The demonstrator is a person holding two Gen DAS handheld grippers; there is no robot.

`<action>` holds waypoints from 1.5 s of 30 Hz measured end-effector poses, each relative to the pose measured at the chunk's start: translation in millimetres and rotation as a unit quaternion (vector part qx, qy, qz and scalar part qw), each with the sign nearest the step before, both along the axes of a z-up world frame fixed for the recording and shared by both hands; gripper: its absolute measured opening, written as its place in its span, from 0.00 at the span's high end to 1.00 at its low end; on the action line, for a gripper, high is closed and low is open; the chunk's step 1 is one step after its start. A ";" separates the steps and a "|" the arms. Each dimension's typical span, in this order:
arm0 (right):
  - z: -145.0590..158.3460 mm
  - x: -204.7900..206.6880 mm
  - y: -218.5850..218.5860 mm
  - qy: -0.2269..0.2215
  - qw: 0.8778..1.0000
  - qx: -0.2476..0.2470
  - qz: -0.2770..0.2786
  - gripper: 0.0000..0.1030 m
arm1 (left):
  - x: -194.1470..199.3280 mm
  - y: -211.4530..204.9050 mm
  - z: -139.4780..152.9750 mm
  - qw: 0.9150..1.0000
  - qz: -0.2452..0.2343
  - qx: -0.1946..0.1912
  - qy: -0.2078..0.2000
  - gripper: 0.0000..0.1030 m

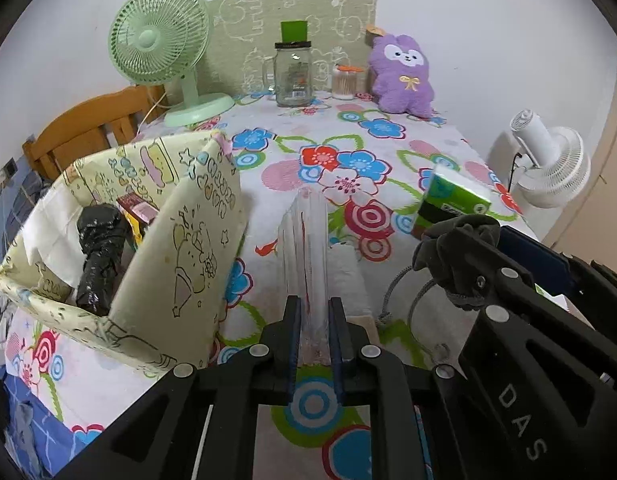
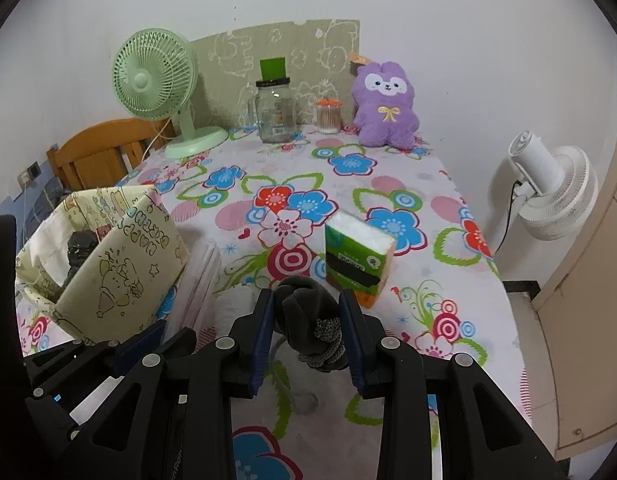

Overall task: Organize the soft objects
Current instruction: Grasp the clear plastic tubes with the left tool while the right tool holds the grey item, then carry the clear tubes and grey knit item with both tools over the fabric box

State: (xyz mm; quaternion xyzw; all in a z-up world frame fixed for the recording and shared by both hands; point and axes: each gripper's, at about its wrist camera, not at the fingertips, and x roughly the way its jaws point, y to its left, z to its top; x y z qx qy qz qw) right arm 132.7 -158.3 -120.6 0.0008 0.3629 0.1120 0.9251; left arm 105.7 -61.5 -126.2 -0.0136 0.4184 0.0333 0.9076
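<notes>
My left gripper (image 1: 313, 308) is shut on a clear plastic pack (image 1: 306, 240) that stands on edge, just right of the cream fabric basket (image 1: 180, 256). My right gripper (image 2: 310, 308) is shut on a dark grey drawstring pouch (image 2: 308, 316); it also shows in the left wrist view (image 1: 456, 256), held above the table at the right. A green tissue pack (image 2: 358, 256) stands on the flowered tablecloth just beyond the pouch. A purple plush toy (image 2: 386, 106) sits at the table's far edge. The basket holds a black wrapped bundle (image 1: 98, 252) and small boxes.
A green desk fan (image 1: 160, 40), a glass jar (image 1: 293, 74) and a cotton-swab tub (image 1: 344, 82) stand along the far edge. A white fan (image 2: 548, 196) stands off the table's right side. A wooden chair (image 1: 92, 128) is at the left.
</notes>
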 end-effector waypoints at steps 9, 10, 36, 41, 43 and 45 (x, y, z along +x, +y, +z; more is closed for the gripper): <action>25.6 -16.4 -8.2 -0.027 1.000 0.001 -0.012 0.65 | -11.1 -7.3 23.6 1.000 -0.025 0.004 -0.017 0.90; 29.6 -18.7 -9.1 -0.031 0.999 0.002 -0.014 0.65 | -12.8 -8.0 27.1 0.999 -0.027 0.005 -0.020 0.89; 92.0 -53.0 -10.7 -0.076 0.996 0.013 -0.050 0.65 | -43.8 -6.0 93.8 0.993 -0.084 0.007 -0.081 0.89; 97.4 -50.5 -0.4 -0.077 0.996 0.005 -0.050 0.65 | -43.4 1.0 99.1 0.993 -0.082 0.016 -0.088 0.89; 99.6 -50.2 3.3 -0.077 0.996 0.005 -0.046 0.65 | -43.2 5.0 101.3 0.992 -0.082 0.016 -0.092 0.89; 101.7 -48.9 7.5 -0.078 0.996 0.004 -0.044 0.65 | -41.6 9.7 103.6 0.992 -0.081 0.016 -0.094 0.89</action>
